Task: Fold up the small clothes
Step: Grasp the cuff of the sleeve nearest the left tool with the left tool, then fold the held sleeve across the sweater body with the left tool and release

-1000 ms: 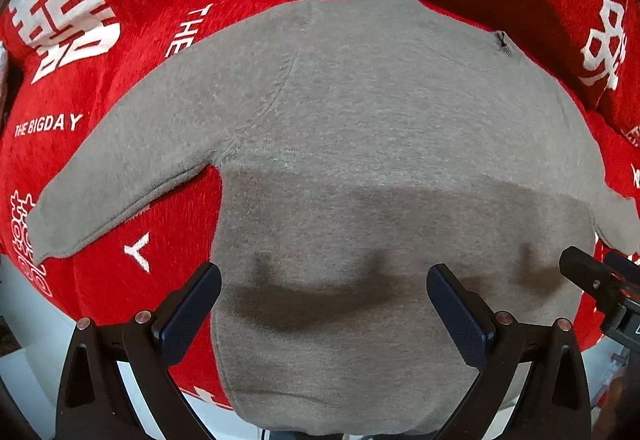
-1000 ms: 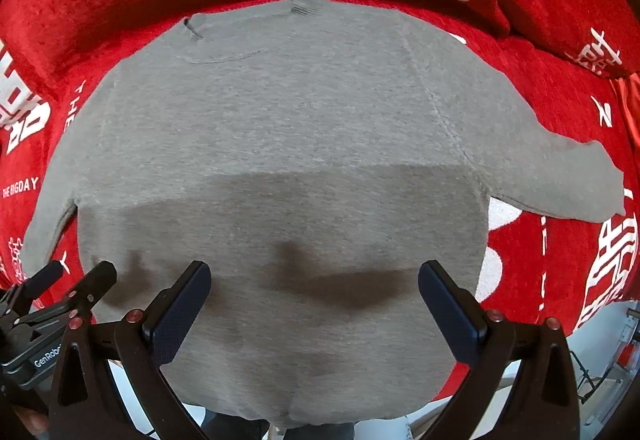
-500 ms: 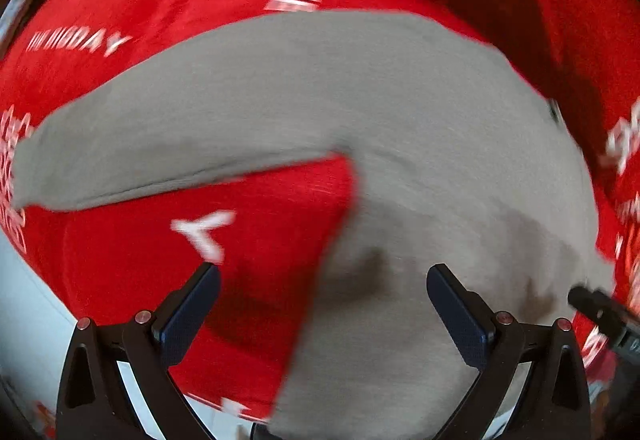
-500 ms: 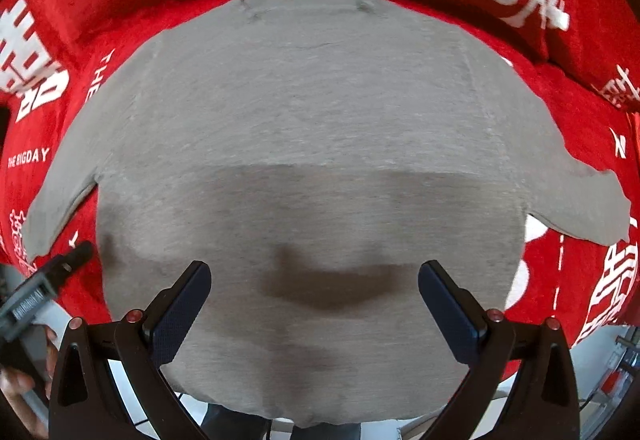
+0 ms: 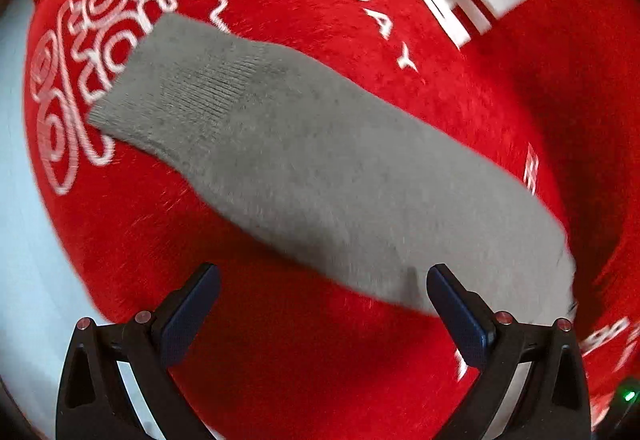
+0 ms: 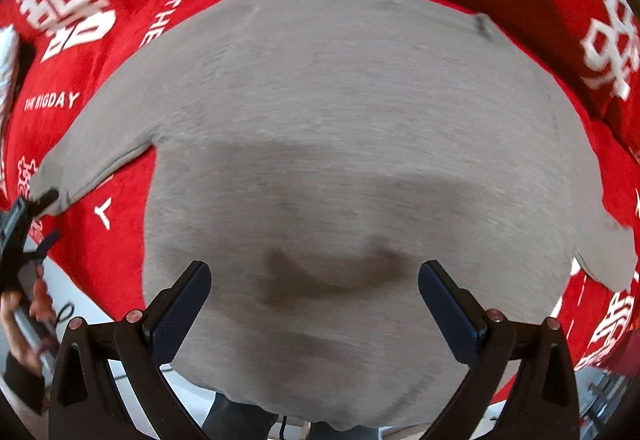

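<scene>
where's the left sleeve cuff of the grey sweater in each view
Left wrist view: the ribbed cuff lies upper left, the sleeve running down to the right past the open left gripper.
Right wrist view: the cuff is at the far left edge, beside the tip of the left gripper; the open right gripper hovers over the body.
Shared landmark: the white BIGDAY lettering on the red blanket.

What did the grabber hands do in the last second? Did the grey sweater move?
The left gripper swung over to the sweater's sleeve, now close to its cuff. The right gripper only shifted a little above the grey sweater. Both stayed open, gripping nothing. The sweater stayed spread flat on the red blanket.
</scene>
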